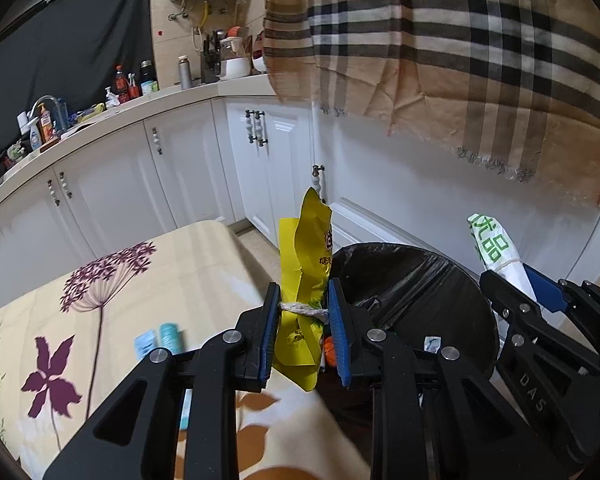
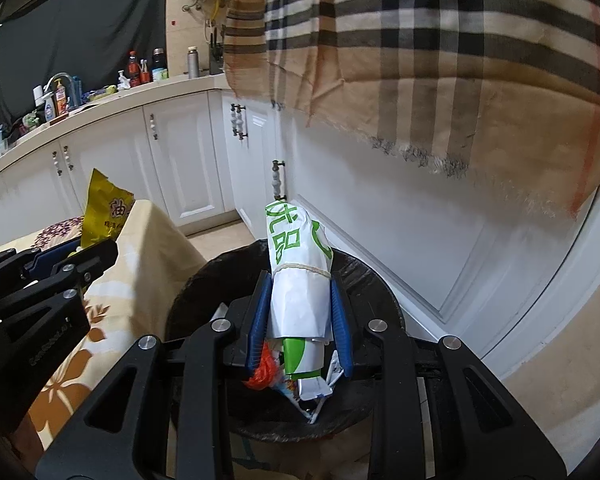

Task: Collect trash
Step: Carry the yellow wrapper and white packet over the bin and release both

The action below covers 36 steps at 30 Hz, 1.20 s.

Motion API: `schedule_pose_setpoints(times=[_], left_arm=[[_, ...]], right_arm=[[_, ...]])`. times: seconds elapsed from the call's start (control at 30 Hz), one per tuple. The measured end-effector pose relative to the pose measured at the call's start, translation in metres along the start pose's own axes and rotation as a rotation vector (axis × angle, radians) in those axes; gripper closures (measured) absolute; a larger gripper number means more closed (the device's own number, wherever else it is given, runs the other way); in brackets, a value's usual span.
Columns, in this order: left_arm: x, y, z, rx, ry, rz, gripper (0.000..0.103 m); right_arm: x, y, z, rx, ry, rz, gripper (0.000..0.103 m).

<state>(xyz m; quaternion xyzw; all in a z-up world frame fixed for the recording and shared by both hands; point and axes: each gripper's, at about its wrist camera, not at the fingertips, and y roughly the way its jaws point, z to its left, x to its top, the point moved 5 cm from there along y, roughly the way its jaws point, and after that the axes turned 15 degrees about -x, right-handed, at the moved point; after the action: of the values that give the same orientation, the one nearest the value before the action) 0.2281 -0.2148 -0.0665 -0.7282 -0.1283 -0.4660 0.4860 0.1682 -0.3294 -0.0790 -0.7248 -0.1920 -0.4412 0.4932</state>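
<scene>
1. The left gripper (image 1: pixel 304 320) has its fingers (image 1: pixel 271 332) closed narrow on a crumpled yellow snack bag (image 1: pixel 306 280) bound with twine. The bag stands upright between the pads, its top well above the tips and its tail hanging below them.
2. The right gripper (image 2: pixel 300 316) has its fingers (image 2: pixel 342 320) pinching a rolled white wrapper with green print (image 2: pixel 298 280), also tied with a band. It too stands upright.
3. The right bundle hangs over the open mouth of the black-lined bin (image 2: pixel 372 292), with orange and white scraps already inside below it. Let go from here, it would probably land inside.
4. The left bundle looks riskier. The yellow bag appears to sit above the bin's near-left rim (image 1: pixel 380 248), right at the corner of the bench (image 1: pixel 204 264) with its floral cloth. Released now, it could strike the rim or the bench edge and fall to the floor.
5. The thin foil could slide out of the pads if the wrist tilts, since the grip seems to rest mostly on the twine knot.
6. The two grippers are near each other; crowding over the bin could knock them together.
7. A small blue-and-white packet (image 1: pixel 160 338) lies on the bench near its front edge, apparently not yet collected.
</scene>
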Motion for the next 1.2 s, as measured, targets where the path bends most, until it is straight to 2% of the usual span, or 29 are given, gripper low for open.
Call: schedule_pose_setpoints(times=[0.3,0.33,0.4,0.47,0.5,0.77,1.13,1.2], left_arm=[[0.011,0.034,-0.010,-0.008,0.020,0.033,0.077],[0.012,0.037,-0.010,-0.006,0.021,0.040,0.074],[0.012,0.041,-0.009,0.004,0.014,0.050,0.049],[0.012,0.043,-0.007,0.004,-0.001,0.047,0.040],[0.012,0.043,-0.006,0.012,-0.008,0.048,0.038],[0.010,0.045,0.002,0.039,-0.033,0.066,0.031],[-0.002,0.017,0.020,0.081,-0.039,0.042,0.020],[-0.007,0.009,0.027,0.092,-0.045,0.047,0.019]], right_arm=[[-0.001,0.031,-0.008,-0.033,0.025,0.027,0.074],[-0.001,0.036,-0.008,-0.037,0.027,0.033,0.074],[-0.002,0.042,-0.010,-0.048,0.041,0.038,0.070],[-0.003,0.047,-0.012,-0.051,0.051,0.047,0.062],[-0.004,0.048,-0.013,-0.055,0.053,0.047,0.061],[-0.007,0.047,-0.014,-0.059,0.042,0.049,0.054],[-0.009,0.022,-0.003,-0.031,0.047,0.033,0.020],[-0.008,0.018,0.001,-0.025,0.045,0.031,0.019]])
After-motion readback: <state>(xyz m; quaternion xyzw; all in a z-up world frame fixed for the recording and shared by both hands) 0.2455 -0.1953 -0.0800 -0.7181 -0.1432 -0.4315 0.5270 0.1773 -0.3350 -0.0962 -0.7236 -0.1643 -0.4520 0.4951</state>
